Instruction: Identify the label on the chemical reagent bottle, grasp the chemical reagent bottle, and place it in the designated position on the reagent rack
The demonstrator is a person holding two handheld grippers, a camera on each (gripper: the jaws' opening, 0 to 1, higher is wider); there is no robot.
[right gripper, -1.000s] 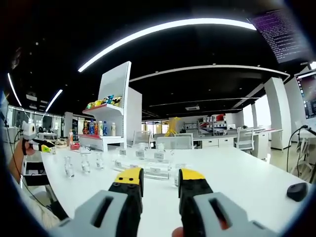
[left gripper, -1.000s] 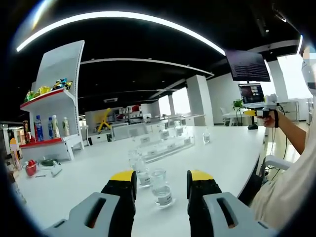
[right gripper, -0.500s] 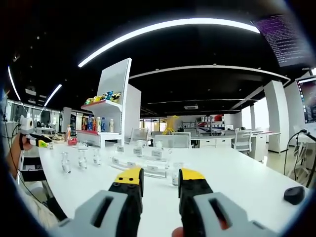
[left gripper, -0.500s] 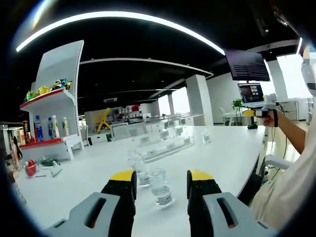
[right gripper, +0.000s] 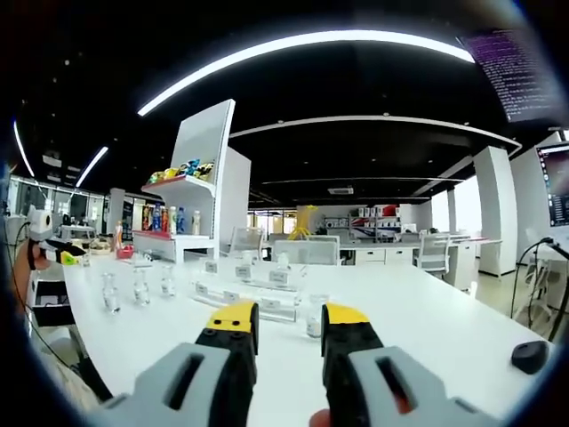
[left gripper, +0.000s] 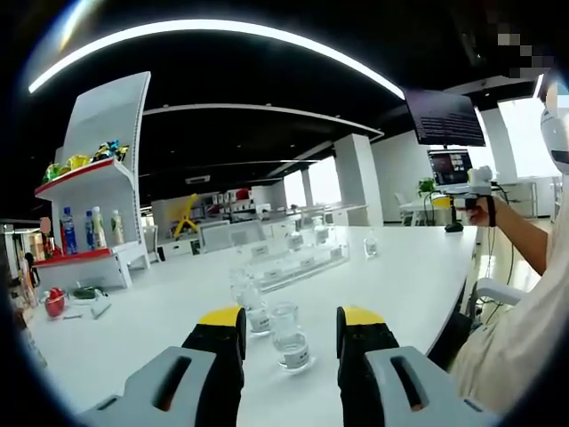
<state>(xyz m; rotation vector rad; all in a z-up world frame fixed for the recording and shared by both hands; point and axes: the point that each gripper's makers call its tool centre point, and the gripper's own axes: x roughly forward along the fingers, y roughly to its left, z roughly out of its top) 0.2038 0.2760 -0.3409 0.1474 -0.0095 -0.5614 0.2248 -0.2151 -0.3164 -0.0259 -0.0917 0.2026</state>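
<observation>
Left gripper [left gripper: 289, 325]: jaws parted, nothing held, raised over the white worktop [left gripper: 409, 276]. Between its yellow-tipped jaws, resting on the worktop: small clear reagent bottle [left gripper: 289, 336] with label, text unreadable; second clear bottle [left gripper: 249, 302] just beside it, further back.

Reagent rack [left gripper: 298, 260]: clear, tiered, mid-worktop, carrying several small bottles and label cards.

Right gripper [right gripper: 289, 322]: jaws parted, nothing held; single small bottle [right gripper: 314, 317] on the worktop beyond its tips, near the rack front.

White display shelf [left gripper: 93, 222]: far worktop edge, coloured drink bottles.
</observation>
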